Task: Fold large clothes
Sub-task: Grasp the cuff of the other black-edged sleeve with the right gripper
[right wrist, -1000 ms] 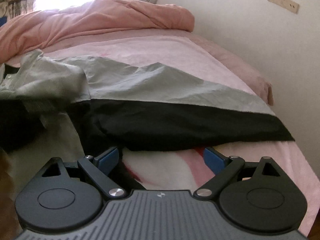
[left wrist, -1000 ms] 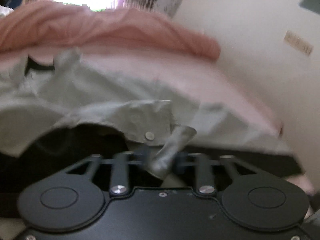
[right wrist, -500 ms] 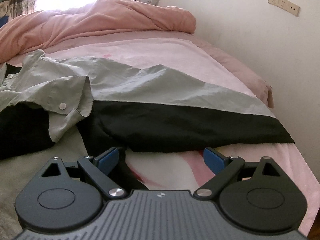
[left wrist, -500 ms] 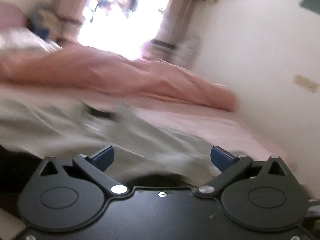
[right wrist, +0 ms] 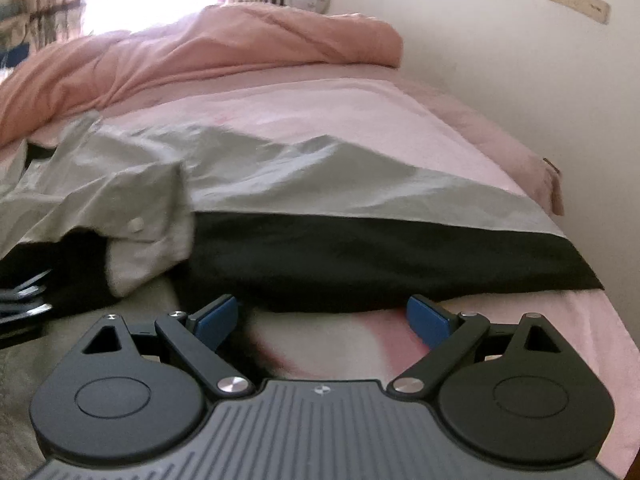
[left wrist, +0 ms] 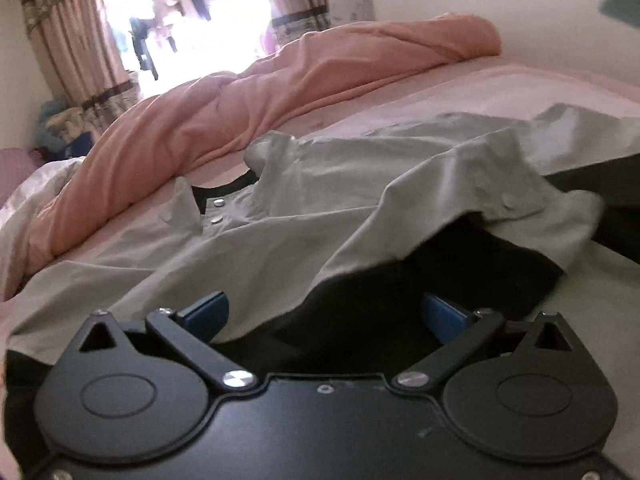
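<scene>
A large grey and black shirt [left wrist: 304, 240] with metal snaps lies spread on the pink bed, partly folded. In the left wrist view its sleeve cuff [left wrist: 532, 208] lies over the black part. My left gripper [left wrist: 324, 312] is open and empty, low over the shirt's grey and black cloth. In the right wrist view the shirt [right wrist: 320, 200] stretches across the bed, and its black hem [right wrist: 400, 264] lies just ahead. My right gripper [right wrist: 322, 314] is open and empty over the sheet, right at the hem's near edge.
A bunched salmon-pink quilt [left wrist: 280, 92] lies across the far side of the bed. A cream wall [right wrist: 500, 80] runs close along the bed's right edge. A bright window with curtains [left wrist: 76, 40] is behind the bed.
My left gripper has opened and let go of the grey sleeve cuff, which now lies on the shirt. It swung up and left, then settled low. The right gripper has moved closer to the hem.
</scene>
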The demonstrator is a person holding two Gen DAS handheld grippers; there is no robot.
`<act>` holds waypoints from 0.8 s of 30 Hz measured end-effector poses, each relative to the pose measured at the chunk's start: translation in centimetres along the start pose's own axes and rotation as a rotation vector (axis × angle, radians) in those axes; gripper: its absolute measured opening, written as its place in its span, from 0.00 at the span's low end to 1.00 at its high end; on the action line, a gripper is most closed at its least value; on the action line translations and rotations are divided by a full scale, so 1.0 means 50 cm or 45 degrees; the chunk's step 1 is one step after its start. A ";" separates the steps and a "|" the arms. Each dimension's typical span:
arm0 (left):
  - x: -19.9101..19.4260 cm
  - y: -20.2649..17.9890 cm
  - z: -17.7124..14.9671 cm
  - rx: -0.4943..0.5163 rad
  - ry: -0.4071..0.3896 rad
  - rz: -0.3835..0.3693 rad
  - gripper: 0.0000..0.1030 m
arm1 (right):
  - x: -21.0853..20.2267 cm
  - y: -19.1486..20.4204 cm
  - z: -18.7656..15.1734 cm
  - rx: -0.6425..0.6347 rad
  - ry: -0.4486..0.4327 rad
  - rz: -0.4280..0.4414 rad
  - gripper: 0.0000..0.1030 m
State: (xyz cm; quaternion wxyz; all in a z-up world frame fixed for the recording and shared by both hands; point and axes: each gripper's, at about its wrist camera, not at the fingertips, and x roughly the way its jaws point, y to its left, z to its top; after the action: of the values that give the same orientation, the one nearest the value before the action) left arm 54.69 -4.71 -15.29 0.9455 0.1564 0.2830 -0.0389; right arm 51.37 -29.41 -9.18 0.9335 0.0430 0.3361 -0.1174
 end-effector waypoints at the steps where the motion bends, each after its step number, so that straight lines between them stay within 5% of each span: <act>1: -0.017 0.014 0.001 0.011 -0.014 -0.005 1.00 | -0.004 -0.043 0.001 0.045 -0.018 -0.010 1.00; 5: -0.130 0.111 -0.032 0.025 -0.035 0.082 1.00 | 0.014 -0.273 0.002 0.437 -0.036 0.035 1.00; 7: -0.200 0.180 -0.065 -0.118 -0.015 0.160 1.00 | 0.046 -0.395 -0.007 0.706 0.002 0.072 1.00; 9: -0.254 0.233 -0.111 -0.260 -0.015 0.173 1.00 | 0.077 -0.483 -0.020 0.893 0.043 0.055 0.75; 10: -0.274 0.252 -0.134 -0.294 -0.009 0.159 1.00 | 0.090 -0.504 -0.021 0.910 0.069 0.034 0.74; 14: -0.305 0.316 -0.212 -0.445 0.077 -0.052 1.00 | 0.146 -0.548 -0.011 0.959 0.094 0.081 0.76; 16: -0.306 0.338 -0.232 -0.526 0.091 -0.062 1.00 | 0.163 -0.568 -0.004 1.043 0.002 0.085 0.50; 17: -0.303 0.341 -0.232 -0.542 0.104 -0.029 1.00 | 0.166 -0.569 -0.004 1.072 -0.015 0.071 0.11; 18: -0.305 0.340 -0.228 -0.537 0.102 -0.009 1.00 | 0.170 -0.569 0.002 1.058 -0.032 0.073 0.03; 24: -0.294 0.302 -0.210 -0.443 0.061 0.027 1.00 | 0.016 -0.454 0.050 0.752 -0.329 0.227 0.02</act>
State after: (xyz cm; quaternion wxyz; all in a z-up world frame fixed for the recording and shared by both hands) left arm 39.36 12.71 -11.43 0.9516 -0.0058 0.3063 0.0242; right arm 47.86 -51.92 -7.81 0.9222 0.3257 0.1615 -0.1320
